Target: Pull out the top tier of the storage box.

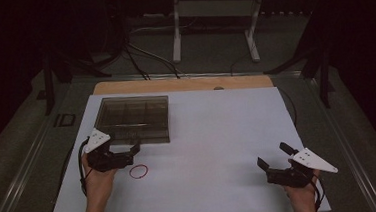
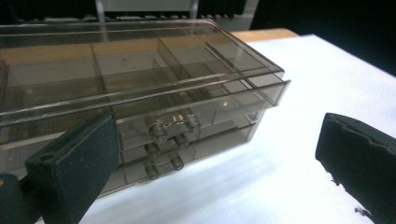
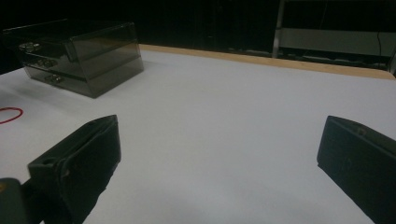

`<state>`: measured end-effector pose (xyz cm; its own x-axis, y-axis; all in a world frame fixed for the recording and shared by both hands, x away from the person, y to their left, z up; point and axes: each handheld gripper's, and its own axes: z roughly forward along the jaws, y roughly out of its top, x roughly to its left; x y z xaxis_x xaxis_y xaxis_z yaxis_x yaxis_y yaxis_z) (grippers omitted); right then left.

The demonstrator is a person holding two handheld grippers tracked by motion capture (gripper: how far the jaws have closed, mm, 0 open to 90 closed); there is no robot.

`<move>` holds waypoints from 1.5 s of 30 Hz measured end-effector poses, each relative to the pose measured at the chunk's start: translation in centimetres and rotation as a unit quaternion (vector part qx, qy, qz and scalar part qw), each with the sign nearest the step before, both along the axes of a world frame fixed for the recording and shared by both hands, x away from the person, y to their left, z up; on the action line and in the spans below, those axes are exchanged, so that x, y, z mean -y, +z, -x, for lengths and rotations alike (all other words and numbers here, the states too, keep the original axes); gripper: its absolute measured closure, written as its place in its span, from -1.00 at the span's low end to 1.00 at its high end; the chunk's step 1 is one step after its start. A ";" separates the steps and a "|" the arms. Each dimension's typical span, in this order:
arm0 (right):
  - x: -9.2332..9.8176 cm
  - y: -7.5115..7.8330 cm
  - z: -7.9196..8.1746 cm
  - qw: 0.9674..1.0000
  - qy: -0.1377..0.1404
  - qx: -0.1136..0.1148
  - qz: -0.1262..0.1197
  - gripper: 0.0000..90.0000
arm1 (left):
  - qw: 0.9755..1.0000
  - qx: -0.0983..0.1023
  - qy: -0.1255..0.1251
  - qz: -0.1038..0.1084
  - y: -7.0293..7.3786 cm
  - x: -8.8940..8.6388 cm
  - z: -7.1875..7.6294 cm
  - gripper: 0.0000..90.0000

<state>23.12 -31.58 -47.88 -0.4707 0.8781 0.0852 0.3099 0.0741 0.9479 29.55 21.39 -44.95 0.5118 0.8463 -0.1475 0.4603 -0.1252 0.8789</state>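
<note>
A smoky clear drawer box [image 1: 134, 120] stands on the white table top [image 1: 218, 134] at the back left. In the left gripper view the drawer box [image 2: 140, 93] shows three drawers with small knobs [image 2: 173, 127], the top drawer's front a little proud of the ones below. A red rubber band [image 1: 139, 171] lies flat in front of the box. My left gripper [image 1: 133, 155] is open just left of the band, with nothing between its jaws and facing the drawer fronts. My right gripper [image 1: 272, 154] is open and holds nothing near the front right edge.
A wooden strip [image 1: 184, 83] runs along the table's far edge. Beyond it a white metal frame [image 1: 214, 14] and cables [image 1: 137, 59] sit on the dark floor. In the right gripper view the box [image 3: 79, 51] and the band [image 3: 9, 115] lie far left.
</note>
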 end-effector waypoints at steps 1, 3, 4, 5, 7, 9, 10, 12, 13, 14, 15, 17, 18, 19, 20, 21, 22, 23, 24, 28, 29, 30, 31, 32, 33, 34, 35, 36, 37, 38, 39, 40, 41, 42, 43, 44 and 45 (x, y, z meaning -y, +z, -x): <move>0.0 0.0 0.0 1.000 0.000 0.000 0.000 -1.00 | 1.000 -0.004 -0.003 -0.006 0.1 0.0 -0.1 -0.98; 0.0 0.0 0.0 1.000 0.000 0.000 0.000 -1.00 | 1.000 -0.010 -0.016 -0.011 0.3 0.1 -0.2 -0.98; 0.0 0.0 0.0 1.000 0.000 0.000 0.000 -1.00 | 1.000 -0.013 -0.022 -0.016 0.5 0.1 -0.3 -0.98; 0.0 0.0 0.0 1.000 0.000 0.000 0.000 -1.00 | 0.999 -0.012 -0.029 -0.021 0.6 0.1 -0.3 -0.98; 0.0 0.0 0.0 1.000 0.000 0.000 0.000 -1.00 | 0.998 -0.014 -0.049 -0.023 0.8 0.2 -0.4 -0.98; 0.0 0.0 0.0 1.000 0.000 -0.001 0.000 -1.00 | 0.997 -0.008 -0.062 -0.037 1.0 0.3 -0.5 -0.98; 0.0 0.0 0.0 1.000 0.000 0.000 0.000 -1.00 | 0.997 -0.009 -0.070 -0.042 1.1 0.4 -0.6 -0.98; 0.0 0.0 0.0 1.000 0.000 0.000 0.000 -1.00 | 0.995 -0.011 -0.083 -0.049 1.4 0.5 -0.9 -0.98; 0.0 0.0 0.0 1.000 0.000 0.000 0.000 -1.00 | 0.995 -0.012 -0.087 -0.052 1.5 0.6 -1.0 -0.98; 0.0 0.0 0.0 1.000 0.000 0.000 -0.001 -1.00 | 0.994 -0.012 -0.092 -0.054 1.6 0.6 -1.1 -0.98; 0.0 0.0 0.0 1.000 0.000 0.000 -0.001 -1.00 | 0.994 -0.014 -0.096 -0.055 1.7 0.7 -1.2 -0.98; 0.0 0.0 0.0 1.000 0.000 0.000 -0.001 -1.00 | 0.992 -0.020 -0.104 -0.062 1.9 0.7 -1.5 -0.98; 0.0 0.0 0.0 1.000 0.000 -0.001 -0.001 -1.00 | 0.992 -0.022 -0.105 -0.066 1.9 0.8 -1.7 -0.98; 0.0 0.0 0.0 1.000 0.001 0.000 0.000 -1.00 | 0.991 -0.025 -0.108 -0.071 2.0 0.9 -1.8 -0.98; 0.0 0.0 0.0 1.000 0.001 0.000 -0.001 -1.00 | 0.991 -0.029 -0.111 -0.075 2.0 0.9 -2.0 -0.98; 0.0 0.0 0.0 1.000 0.000 0.000 0.000 -1.00 | 0.990 -0.032 -0.116 -0.077 2.0 1.0 -2.1 -0.98; 0.0 0.0 0.0 1.000 0.000 -0.001 0.000 -1.00 | 0.989 -0.032 -0.118 -0.081 2.0 1.1 -2.2 -0.98; 0.0 0.0 0.0 1.000 0.001 -0.001 0.000 -1.00 | 0.988 -0.032 -0.120 -0.088 2.1 1.2 -2.3 -0.98; 0.0 0.0 0.0 1.000 0.000 0.000 0.000 -1.00 | 0.988 -0.030 -0.123 -0.091 2.1 1.3 -2.4 -0.98; 0.0 0.0 0.0 1.000 0.001 0.000 0.000 -1.00 | 0.985 -0.026 -0.132 -0.105 2.2 1.5 -2.9 -0.98; 0.0 0.0 0.0 1.000 0.001 0.000 0.000 -1.00 | 0.985 -0.026 -0.134 -0.108 2.2 1.6 -3.0 -0.98; 0.0 0.0 0.0 1.000 0.001 0.000 0.000 -1.00 | 0.984 -0.024 -0.138 -0.109 2.2 1.6 -3.1 -0.98; 0.0 0.0 0.0 1.000 0.001 0.000 0.000 -1.00 | 0.983 -0.023 -0.143 -0.110 2.2 1.6 -3.3 -0.98; 0.0 0.0 0.0 1.000 0.001 0.000 0.000 -1.00 | 0.983 -0.024 -0.145 -0.110 2.2 1.6 -3.4 -0.98; 0.0 0.0 0.0 1.000 0.001 0.000 0.000 -1.00 | 0.982 -0.024 -0.148 -0.113 2.2 1.6 -3.5 -0.98; 0.0 0.0 0.0 1.000 0.001 0.000 0.000 -1.00 | 0.982 -0.024 -0.149 -0.116 2.2 1.7 -3.6 -0.98; 0.0 0.0 0.0 1.000 0.000 -0.001 0.000 -1.00 | 0.981 -0.025 -0.152 -0.119 2.2 1.7 -3.8 -0.98; 0.0 0.0 0.0 1.000 0.000 -0.001 -0.001 -1.00 | 0.980 -0.026 -0.153 -0.124 2.1 1.7 -3.9 -0.98; 0.0 0.0 0.0 1.000 0.001 -0.001 0.000 -1.00 | 0.980 -0.027 -0.155 -0.126 2.1 1.7 -4.0 -0.98; 0.0 0.0 0.0 1.000 0.001 -0.001 -0.001 -1.00 | 0.979 -0.028 -0.157 -0.128 2.0 1.7 -4.2 -0.98; 0.0 0.0 0.0 1.000 0.001 -0.001 0.000 -1.00 | 0.978 -0.028 -0.158 -0.130 1.9 1.7 -4.3 -0.98; 0.0 0.0 0.0 1.000 0.001 -0.001 0.000 -1.00 | 0.978 -0.028 -0.160 -0.132 1.8 1.7 -4.4 -0.98; 0.0 0.0 0.0 1.000 0.001 -0.001 0.000 -1.00 | 0.977 -0.028 -0.161 -0.135 1.8 1.7 -4.5 -0.98; 0.0 0.0 0.0 1.000 0.001 -0.001 -0.001 -1.00 | 0.977 -0.029 -0.162 -0.137 1.7 1.7 -4.6 -0.98; 0.0 -0.1 0.0 1.000 0.001 -0.001 -0.001 -1.00 | 0.977 -0.029 -0.163 -0.137 1.6 1.7 -4.7 -0.98; 0.0 -0.1 -0.1 1.000 0.001 -0.001 -0.001 -1.00 | 0.976 -0.030 -0.164 -0.137 1.5 1.7 -4.8 -0.98; 0.0 -0.1 -0.1 1.000 0.001 -0.001 -0.001 -1.00 | 0.976 -0.030 -0.167 -0.137 1.4 1.7 -5.0 -0.98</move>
